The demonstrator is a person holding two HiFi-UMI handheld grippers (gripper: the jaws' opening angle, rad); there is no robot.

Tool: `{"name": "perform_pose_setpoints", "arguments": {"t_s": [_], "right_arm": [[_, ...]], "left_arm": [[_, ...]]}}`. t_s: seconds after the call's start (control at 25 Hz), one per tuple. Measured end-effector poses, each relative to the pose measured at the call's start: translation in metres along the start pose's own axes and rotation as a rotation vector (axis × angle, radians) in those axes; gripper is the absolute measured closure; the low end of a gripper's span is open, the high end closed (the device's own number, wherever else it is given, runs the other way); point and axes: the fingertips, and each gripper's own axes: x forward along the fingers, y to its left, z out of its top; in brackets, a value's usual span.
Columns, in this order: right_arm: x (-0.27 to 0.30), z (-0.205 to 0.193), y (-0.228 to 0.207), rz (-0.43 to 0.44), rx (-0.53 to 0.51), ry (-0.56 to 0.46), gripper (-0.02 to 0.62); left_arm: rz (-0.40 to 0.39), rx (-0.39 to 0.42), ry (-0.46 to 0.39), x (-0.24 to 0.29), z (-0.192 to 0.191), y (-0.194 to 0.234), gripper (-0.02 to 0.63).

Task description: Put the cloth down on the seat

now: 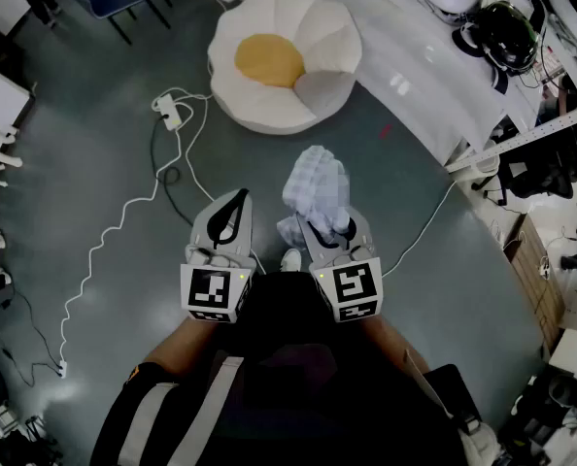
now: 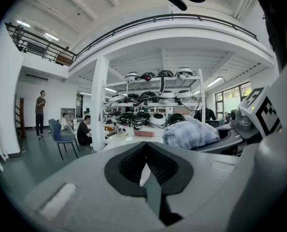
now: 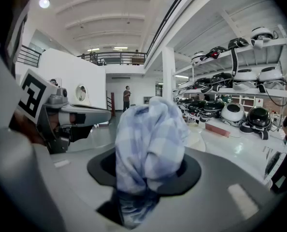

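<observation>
- Grey workshop floor (image 1: 84,144) lies well below both sets of jaws, and the person stands with both tools raised in front of the body.
- At the centre of things is the cloth (image 1: 316,190), a blue-and-white check. It is bunched into a loose ball that rises out of the jaws of the right gripper (image 1: 325,229). The jaws are closed on its lower folds and stand partly apart because of the thickness of the wad.
- It looks light, soft and limp. I judge it will slump and spread once let go. A pinch low on the bundle, as now, seems secure, though loose folds could catch on the pads at release.
- Just beside it, the left gripper (image 1: 236,202) has its jaw tips together with nothing between them.
- Ahead of both jaws and well apart from them is the seat (image 1: 318,27), a white, petal-shaped floor cushion with an orange centre (image 1: 269,59). The cloth has not reached it yet.
- Between the jaws and the seat the floor looks open. To the left of that line are a white cable (image 1: 123,216), a power strip (image 1: 169,113) and a black cable (image 1: 162,168), which could trip a foot.
- To the right of the jaws, a long white table (image 1: 434,76) with helmets (image 1: 505,32) on it runs close beside the seat.
</observation>
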Motion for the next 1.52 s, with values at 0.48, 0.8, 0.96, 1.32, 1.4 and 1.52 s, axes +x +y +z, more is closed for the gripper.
{"name": "perform_pose_setpoints", "arguments": {"t_s": [0.48,0.8,0.96,1.32,1.4,1.52], "right_arm": [[-0.011,0.000,-0.004,-0.010,0.006,-0.019,0.414],[-0.019,0.009,-0.020,-0.030,0.039,-0.045,0.407],[-0.022,0.009,-0.023,-0.028,0.044,-0.055,0.405],[-0.020,0.002,-0.030,-0.023,0.065,-0.050,0.402],[-0.015,0.003,-0.030,-0.025,0.065,-0.049,0.402],[-0.003,0.005,-0.034,-0.035,0.066,-0.044,0.402]], "left_arm": [[0.002,0.013,-0.024,-0.001,0.011,-0.009,0.606],[0.001,0.024,-0.031,0.002,0.017,-0.021,0.606],[0.003,0.022,-0.028,0.002,0.016,-0.025,0.606],[-0.002,0.030,-0.020,0.008,0.016,-0.027,0.606],[-0.009,0.030,-0.019,0.012,0.015,-0.023,0.606],[-0.022,0.028,-0.020,0.023,0.015,-0.014,0.606]]}}
